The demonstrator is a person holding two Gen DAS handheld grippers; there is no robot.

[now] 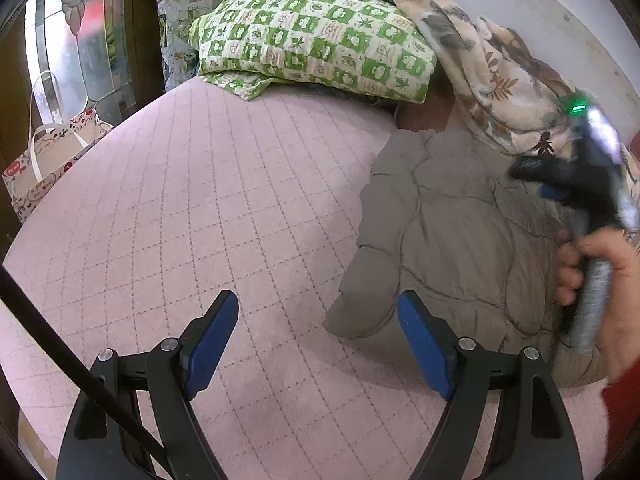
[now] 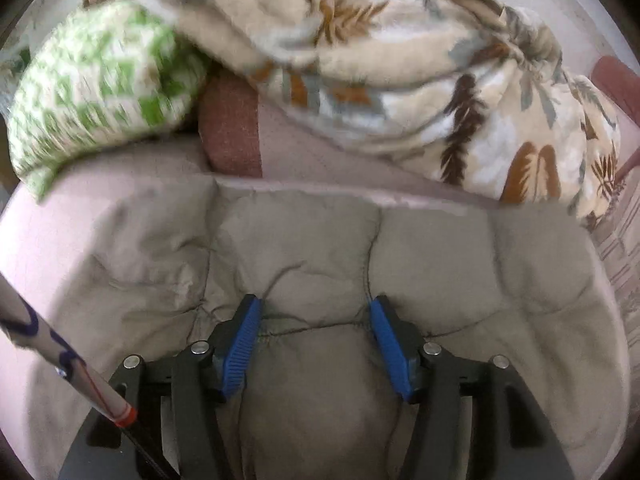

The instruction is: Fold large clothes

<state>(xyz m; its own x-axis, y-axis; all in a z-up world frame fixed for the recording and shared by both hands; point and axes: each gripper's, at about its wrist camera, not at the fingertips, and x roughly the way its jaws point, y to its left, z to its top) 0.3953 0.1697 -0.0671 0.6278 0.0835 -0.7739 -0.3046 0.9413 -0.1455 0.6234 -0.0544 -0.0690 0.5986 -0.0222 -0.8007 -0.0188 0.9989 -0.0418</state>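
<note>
A grey quilted padded jacket (image 1: 452, 236) lies folded on the pink quilted bed (image 1: 224, 208), at the right in the left wrist view. My left gripper (image 1: 318, 308) is open and empty above the bed, just left of the jacket's near corner. In the right wrist view the jacket (image 2: 320, 264) fills the lower half. My right gripper (image 2: 314, 312) is open, its blue pads (image 2: 244, 344) close over the jacket; whether they touch it is unclear. The right gripper also shows in the left wrist view (image 1: 576, 176), held by a hand above the jacket.
A green-and-white checked pillow (image 1: 316, 36) lies at the bed's head. A beige leaf-print blanket (image 2: 420, 80) is heaped behind the jacket. A patterned tote bag (image 1: 44, 168) stands off the bed's left edge. A black cable (image 1: 72, 360) crosses the lower left.
</note>
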